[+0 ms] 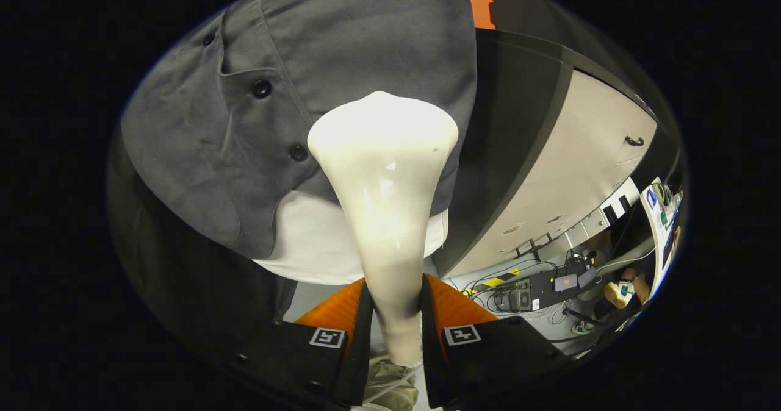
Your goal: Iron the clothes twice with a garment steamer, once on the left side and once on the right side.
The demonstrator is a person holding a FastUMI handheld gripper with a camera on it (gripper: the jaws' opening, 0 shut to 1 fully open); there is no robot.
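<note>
On the left hangs the dark grey button-front cloth shirt (341, 51), its placket with black round buttons (262, 88) running down at a slant and a white cloth underlayer (311, 240) showing below its hem. The fabric looks soft and light; it will likely give and swing under pressure, so the head should slide along it rather than push.

In the middle, the cream-white glossy plastic garment steamer (384, 179) rises from between the fingers and flares into a broad head that lies over the shirt's lower front, just beside the lowest visible button — whether the face actually touches the cloth cannot be told from behind. The gripper (393, 319) has its jaws clamped on the steamer's narrow handle, one finger (351, 313) pressing each side. That slim neck seems the right place to hold: the shell is stiff and smooth, probably slippery, and the wide head makes it top-heavy, so a firm squeeze low on the handle should keep it from twisting. A hose appears to trail from its base.

To the right, beyond the shirt's edge, stands a pale cabinet panel with a dark handle (610, 155), and lower down a floor cluttered with cables and electronic boxes (537, 292) — well apart from the work.
</note>
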